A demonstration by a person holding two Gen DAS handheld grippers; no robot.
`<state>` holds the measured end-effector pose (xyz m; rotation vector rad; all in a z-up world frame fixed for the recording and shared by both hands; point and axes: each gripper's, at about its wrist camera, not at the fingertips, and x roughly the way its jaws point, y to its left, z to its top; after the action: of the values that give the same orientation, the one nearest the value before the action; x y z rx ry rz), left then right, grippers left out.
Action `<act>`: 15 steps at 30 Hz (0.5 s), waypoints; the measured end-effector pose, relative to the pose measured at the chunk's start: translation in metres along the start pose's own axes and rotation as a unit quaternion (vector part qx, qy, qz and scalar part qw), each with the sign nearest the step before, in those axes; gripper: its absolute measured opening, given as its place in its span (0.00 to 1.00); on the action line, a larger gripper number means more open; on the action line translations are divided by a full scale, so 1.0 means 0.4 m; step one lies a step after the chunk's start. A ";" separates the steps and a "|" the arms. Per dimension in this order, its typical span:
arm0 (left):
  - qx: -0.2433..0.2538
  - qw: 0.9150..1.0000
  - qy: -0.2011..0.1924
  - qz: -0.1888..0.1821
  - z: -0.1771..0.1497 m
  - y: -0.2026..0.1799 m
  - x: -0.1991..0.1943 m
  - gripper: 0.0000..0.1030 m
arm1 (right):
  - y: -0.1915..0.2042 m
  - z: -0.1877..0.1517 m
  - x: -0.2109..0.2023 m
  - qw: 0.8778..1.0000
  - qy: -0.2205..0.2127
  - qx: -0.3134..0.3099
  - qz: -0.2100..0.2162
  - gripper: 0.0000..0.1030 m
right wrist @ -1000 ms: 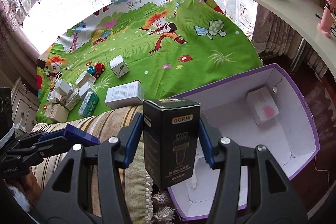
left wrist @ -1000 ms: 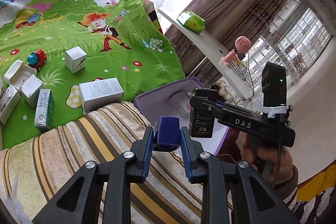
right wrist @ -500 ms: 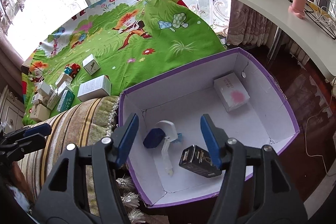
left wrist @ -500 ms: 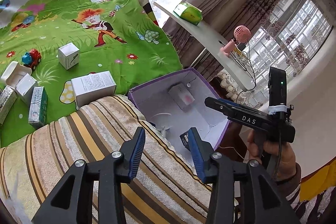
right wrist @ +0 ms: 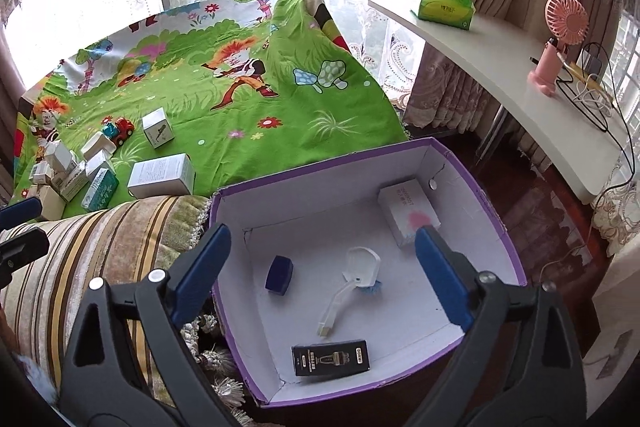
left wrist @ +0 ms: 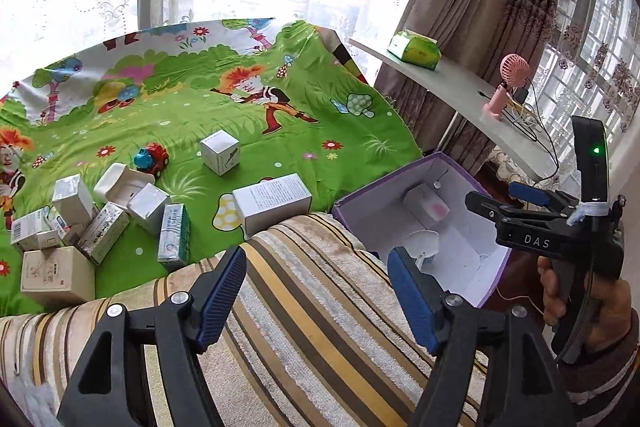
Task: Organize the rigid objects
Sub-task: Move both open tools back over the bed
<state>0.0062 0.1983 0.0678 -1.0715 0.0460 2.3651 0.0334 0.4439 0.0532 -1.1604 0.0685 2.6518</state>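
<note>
My purple box [right wrist: 472, 163] already holds 4 things: a white carton [right wrist: 404, 209], a brush [right wrist: 352, 279], the black carton [right wrist: 331, 358] and the blue case [right wrist: 279, 274]. About 10 boxes [left wrist: 100, 223] wait on the green mat [left wrist: 280, 131]. A second ago my right gripper [right wrist: 320, 267] pinched the black carton and my left gripper [left wrist: 316, 291] the case; both now gape empty.

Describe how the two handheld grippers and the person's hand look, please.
Both grippers, left gripper and right gripper, have black triangular frames, silver rivets and ribbed blue finger pads. The right one has white "DAS" lettering, white tape, a green light. The bare hand wears a brown striped sleeve.
</note>
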 end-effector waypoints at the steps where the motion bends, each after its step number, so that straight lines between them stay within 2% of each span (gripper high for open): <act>1: -0.003 1.000 -0.009 0.002 -0.004 0.008 -0.008 0.72 | 0.011 0.001 -0.006 1.000 -0.008 -0.006 -0.003 0.94; 5: 0.001 1.000 -0.017 0.011 -0.010 0.042 -0.033 0.74 | 0.059 0.001 -0.030 0.999 -0.037 -0.032 0.001 0.98; 8: -0.002 1.000 -0.020 0.022 -0.023 0.081 -0.056 0.75 | 0.100 0.001 -0.031 0.998 -0.032 -0.049 0.020 0.98; 12: -0.048 0.998 -0.027 0.014 -0.050 0.169 -0.095 0.75 | 0.138 -0.007 -0.030 0.996 -0.021 -0.056 0.071 0.98; 15: -0.078 0.996 -0.036 0.036 -0.073 0.233 -0.127 0.75 | 0.154 -0.010 -0.026 0.992 -0.014 -0.037 0.119 0.98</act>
<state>0.0084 0.0884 0.0666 -1.0721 -0.1304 2.5047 0.0283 0.3815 0.0547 -1.2070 0.1097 2.9000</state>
